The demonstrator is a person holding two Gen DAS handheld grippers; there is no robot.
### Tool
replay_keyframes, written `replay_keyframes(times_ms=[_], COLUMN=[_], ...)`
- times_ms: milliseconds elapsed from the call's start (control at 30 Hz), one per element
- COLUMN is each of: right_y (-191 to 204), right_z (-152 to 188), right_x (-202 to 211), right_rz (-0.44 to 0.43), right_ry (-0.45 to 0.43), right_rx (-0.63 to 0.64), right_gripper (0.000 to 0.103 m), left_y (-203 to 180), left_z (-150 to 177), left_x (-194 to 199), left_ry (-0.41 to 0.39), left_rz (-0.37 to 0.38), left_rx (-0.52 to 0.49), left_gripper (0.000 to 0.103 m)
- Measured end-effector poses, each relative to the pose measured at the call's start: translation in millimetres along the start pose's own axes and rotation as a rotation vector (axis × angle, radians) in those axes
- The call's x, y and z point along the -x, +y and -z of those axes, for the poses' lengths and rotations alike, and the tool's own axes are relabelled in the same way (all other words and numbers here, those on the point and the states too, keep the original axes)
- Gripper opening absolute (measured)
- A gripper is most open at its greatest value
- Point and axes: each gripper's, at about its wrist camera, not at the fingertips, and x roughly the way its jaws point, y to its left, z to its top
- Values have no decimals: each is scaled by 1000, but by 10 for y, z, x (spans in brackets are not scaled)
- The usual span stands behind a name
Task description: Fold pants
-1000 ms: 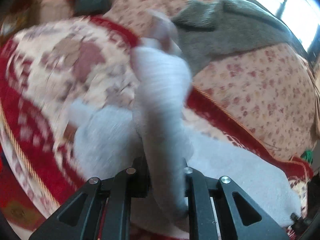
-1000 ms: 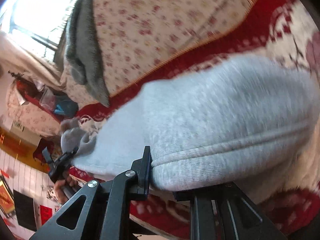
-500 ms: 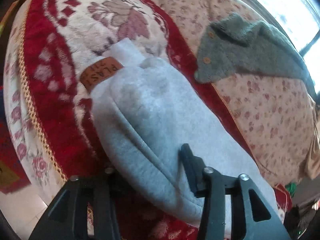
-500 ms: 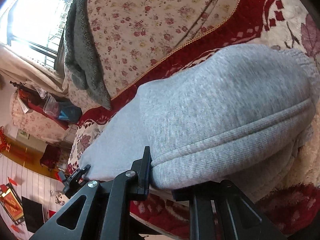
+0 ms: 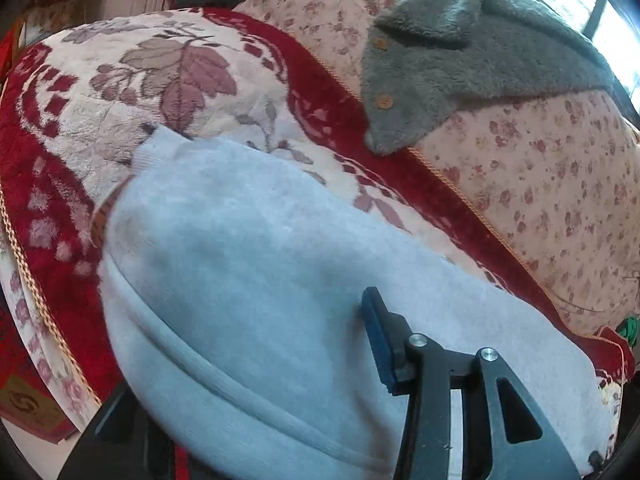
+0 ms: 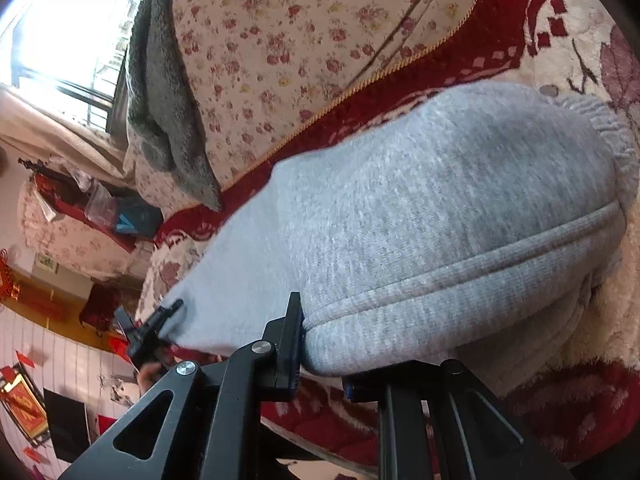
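Note:
The light grey pants (image 5: 248,280) lie folded over on the red and cream patterned blanket (image 5: 160,80). In the left wrist view my left gripper (image 5: 256,360) stands open over the folded edge; its right finger (image 5: 380,344) rests on the cloth and the left finger is mostly hidden under it. In the right wrist view the pants (image 6: 440,208) bulge in front of my right gripper (image 6: 324,360), which is shut on the ribbed waistband edge. The left gripper (image 6: 156,328) shows small at the pants' far end.
A grey fleece garment (image 5: 460,68) with buttons lies on the floral cover (image 5: 540,184) behind the pants; it also shows in the right wrist view (image 6: 160,92). The blanket's front edge drops to the floor (image 5: 24,400) at the left. A window (image 6: 60,20) is beyond.
My left gripper has laid the raised pant end down onto the lower layer and opened. My right gripper has kept its hold on the waistband with little movement.

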Motion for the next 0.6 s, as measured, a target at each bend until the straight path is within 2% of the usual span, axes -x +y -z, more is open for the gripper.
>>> replay_keyframes(times_ms=[133, 267, 333, 433, 500, 567, 600], right_y=[-44, -40, -29, -46, -74, -122, -139], right_z=[60, 57, 63, 98, 132, 157, 157], right_x=[-42, -20, -14, -37, -64, -76, -64], right_rz=[7, 3, 7, 14, 21, 17, 11], right_ry=[24, 22, 19, 20, 26, 24, 24], right_rx=[-11, -17, -11, -12, -13, -27, -34], right_gripper=[16, 16, 16, 16, 20, 21, 22], left_y=[108, -45, -90, 66, 208, 262, 269], left_z=[-185, -309, -301, -259, -216, -169, -152], left_x=[2, 52, 33, -52, -98, -62, -24], left_ry=[-18, -60, -63, -30, -4, -3, 1], left_rz=[-55, -5, -6, -36, -8, 16, 3], left_rx=[-7, -82, -112, -59, -25, -34, -45], left_gripper=[45, 45, 45, 46, 46, 46, 53])
